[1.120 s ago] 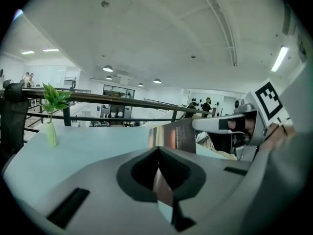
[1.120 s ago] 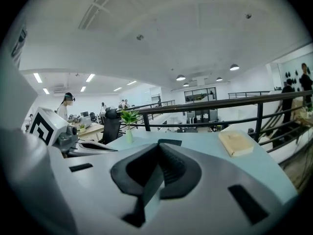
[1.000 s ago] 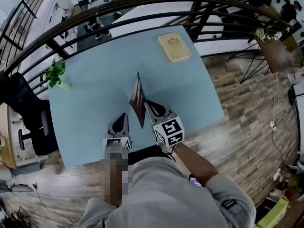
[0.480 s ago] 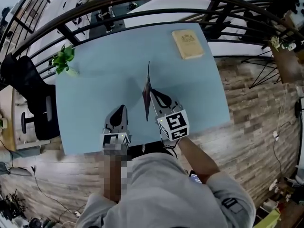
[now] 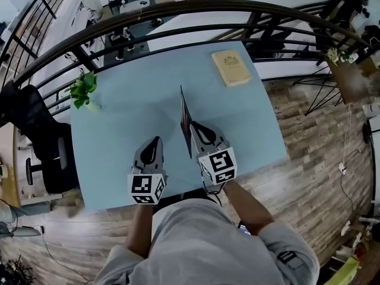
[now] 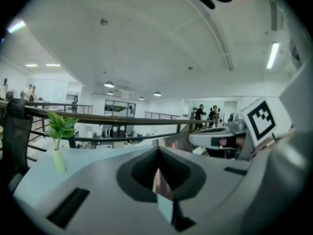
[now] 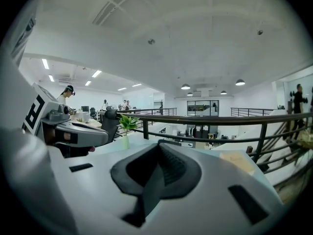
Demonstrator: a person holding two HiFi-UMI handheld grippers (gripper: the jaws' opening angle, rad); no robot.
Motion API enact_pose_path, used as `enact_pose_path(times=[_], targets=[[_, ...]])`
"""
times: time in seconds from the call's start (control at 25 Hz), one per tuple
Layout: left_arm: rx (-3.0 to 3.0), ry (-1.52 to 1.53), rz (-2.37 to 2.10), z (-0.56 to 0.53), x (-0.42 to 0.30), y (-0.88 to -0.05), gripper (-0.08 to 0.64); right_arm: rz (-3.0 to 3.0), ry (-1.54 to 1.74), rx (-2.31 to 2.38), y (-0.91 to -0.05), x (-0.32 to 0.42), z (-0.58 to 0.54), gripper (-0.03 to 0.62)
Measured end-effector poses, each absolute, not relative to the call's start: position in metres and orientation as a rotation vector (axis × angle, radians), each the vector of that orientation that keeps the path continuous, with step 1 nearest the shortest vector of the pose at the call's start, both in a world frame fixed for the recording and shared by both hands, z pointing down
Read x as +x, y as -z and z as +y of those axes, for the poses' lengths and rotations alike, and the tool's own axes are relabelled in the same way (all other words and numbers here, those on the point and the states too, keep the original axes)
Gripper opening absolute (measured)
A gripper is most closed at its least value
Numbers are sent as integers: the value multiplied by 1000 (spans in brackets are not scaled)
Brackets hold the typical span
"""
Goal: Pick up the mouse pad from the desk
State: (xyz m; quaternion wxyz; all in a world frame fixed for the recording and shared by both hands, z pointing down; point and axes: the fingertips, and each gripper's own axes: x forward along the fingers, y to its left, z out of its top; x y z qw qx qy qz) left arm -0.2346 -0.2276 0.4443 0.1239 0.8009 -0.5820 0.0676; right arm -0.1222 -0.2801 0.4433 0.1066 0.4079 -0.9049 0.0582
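A: Where's the mouse pad point(image 5: 186, 121)?
B: Off the desk point(image 5: 124, 114), standing on edge in the air. The right gripper point(image 5: 195, 127) has its jaws pinched on the pad's near lower edge. The left gripper point(image 5: 155, 141) sits just beside it without touching, jaws pressed all but together with nothing in them.
A: How will it handle?
B: Best guess is a thin, light, soft sheet that isn't fragile. It keeps straight while held edge-up. Held flat from one edge it would likely droop. The surface looks grippy enough not to slide out of the jaws. An edge pinch is the only real hold, and mid-edge would balance better than near a corner.
A: Versus a second ago?
B: The pad leaned then and showed more of its reddish face. Now it's nearly edge-on in the head view. The right gripper has the same hold and the left gripper is still empty. The book point(image 5: 231, 67) and plant point(image 5: 83, 91) are unmoved.
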Motion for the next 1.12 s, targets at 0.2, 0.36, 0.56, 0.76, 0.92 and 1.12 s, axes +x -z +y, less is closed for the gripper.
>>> enact_pose_path(times=[0.2,0.36,0.56,0.76,0.92,1.12], targets=[[2372,-171,-1697,-224,-248,-429,12,-2655,-163,1227,-437,-131,-273,14],[2389,-130,-1702,-225,-251,-420,12,-2667,-154,1241,-424,-132,-270,15],[2420,-86,-1698,-227,-252,-405,12,-2676,-114,1288,-405,-130,-267,14],[2458,-32,-1718,-231,-258,-384,12,-2683,-45,1325,-383,-127,-266,14],[2489,17,-1751,-229,-261,-361,12,-2693,-4,1354,-366,-123,-267,14],[2508,33,-1777,-227,-265,-350,12,-2692,34,1383,-355,-118,-267,14]])
